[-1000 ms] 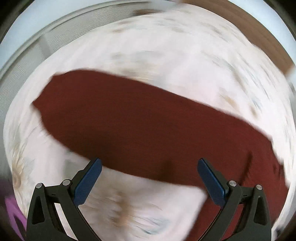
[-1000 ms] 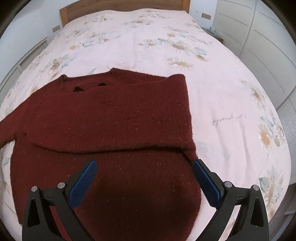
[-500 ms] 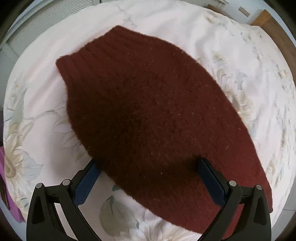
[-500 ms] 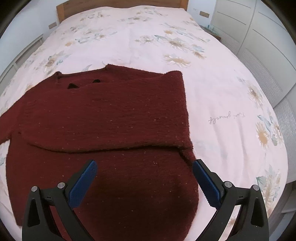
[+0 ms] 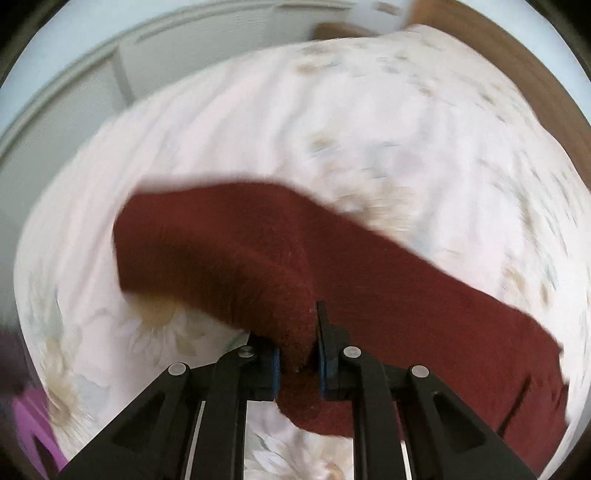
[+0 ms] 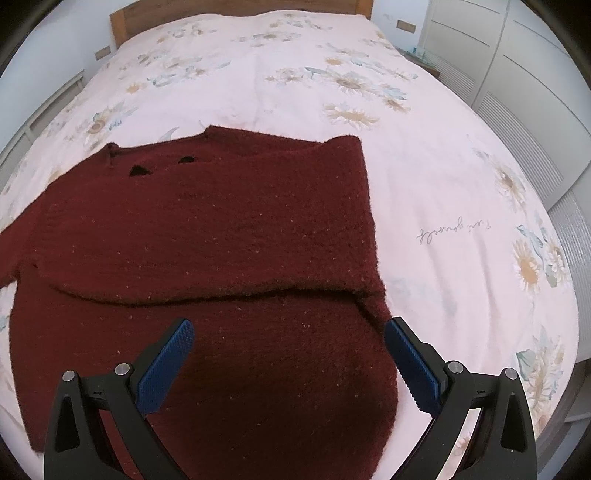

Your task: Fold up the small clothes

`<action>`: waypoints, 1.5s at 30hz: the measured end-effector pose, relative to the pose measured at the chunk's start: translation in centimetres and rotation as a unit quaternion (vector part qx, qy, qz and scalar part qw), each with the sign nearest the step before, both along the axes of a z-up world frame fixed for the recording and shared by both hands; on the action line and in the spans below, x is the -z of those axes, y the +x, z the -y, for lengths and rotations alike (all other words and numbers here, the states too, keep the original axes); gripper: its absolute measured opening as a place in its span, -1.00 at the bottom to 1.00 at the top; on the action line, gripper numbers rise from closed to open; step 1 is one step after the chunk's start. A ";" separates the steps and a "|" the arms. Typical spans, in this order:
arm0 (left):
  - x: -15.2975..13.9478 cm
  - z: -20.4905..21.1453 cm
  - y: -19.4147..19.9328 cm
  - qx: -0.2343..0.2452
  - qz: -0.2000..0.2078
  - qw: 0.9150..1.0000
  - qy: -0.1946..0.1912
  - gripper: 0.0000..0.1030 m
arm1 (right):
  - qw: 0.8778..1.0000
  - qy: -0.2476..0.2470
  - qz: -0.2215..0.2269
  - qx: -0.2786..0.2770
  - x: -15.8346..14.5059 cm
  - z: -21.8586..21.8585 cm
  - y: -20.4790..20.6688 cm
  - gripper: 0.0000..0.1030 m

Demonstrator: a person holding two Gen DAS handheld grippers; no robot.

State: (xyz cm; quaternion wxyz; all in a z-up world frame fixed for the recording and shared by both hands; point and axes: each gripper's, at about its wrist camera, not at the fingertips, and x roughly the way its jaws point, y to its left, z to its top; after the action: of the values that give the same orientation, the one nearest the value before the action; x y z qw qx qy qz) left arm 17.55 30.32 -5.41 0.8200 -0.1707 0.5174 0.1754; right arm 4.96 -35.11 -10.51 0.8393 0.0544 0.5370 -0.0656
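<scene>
A dark red knitted sweater [image 6: 207, 236] lies on the flowered bedspread [image 6: 424, 155], its right sleeve folded across the chest. In the left wrist view my left gripper [image 5: 297, 350] is shut on the sweater's other sleeve [image 5: 236, 258], whose cuff end hangs lifted off the bed ahead of the pads; the picture is blurred by motion. My right gripper [image 6: 288, 365] hovers open over the sweater's lower right part, with its blue pads [image 6: 166, 365] wide apart and nothing gripped.
The pink bedspread runs far ahead to a wooden headboard [image 6: 236, 7]. White louvred wardrobe doors [image 6: 524, 96] stand along the right. A purple object [image 5: 29, 424] shows at the bed's edge in the left wrist view.
My left gripper went from wide open over the flat sleeve to shut on it, and the sleeve now rises off the bed. The right gripper stayed put.
</scene>
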 end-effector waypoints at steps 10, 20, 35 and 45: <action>-6.6 15.1 1.9 0.177 0.051 0.982 -0.036 -0.78 | 1.000 0.003 0.025 0.004 -2.1 0.6 0.2 0.99; -3.7 30.6 3.8 0.292 0.056 0.954 -0.049 -0.78 | 0.999 -0.001 0.035 0.002 -4.1 2.5 2.2 0.99; 4.6 43.5 2.1 0.391 0.012 0.920 0.010 -0.78 | 1.000 0.013 0.008 0.007 -1.6 3.4 1.2 0.99; 8.7 43.2 2.0 0.385 -0.046 0.921 0.016 -0.52 | 1.000 0.023 -0.008 0.011 0.4 3.2 0.4 0.99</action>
State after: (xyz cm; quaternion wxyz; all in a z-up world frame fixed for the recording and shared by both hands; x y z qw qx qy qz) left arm 19.54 -12.84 -14.13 0.8020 0.0630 0.5777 -0.1385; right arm 5.34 -38.33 -10.87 0.8328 0.0795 0.5442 -0.0630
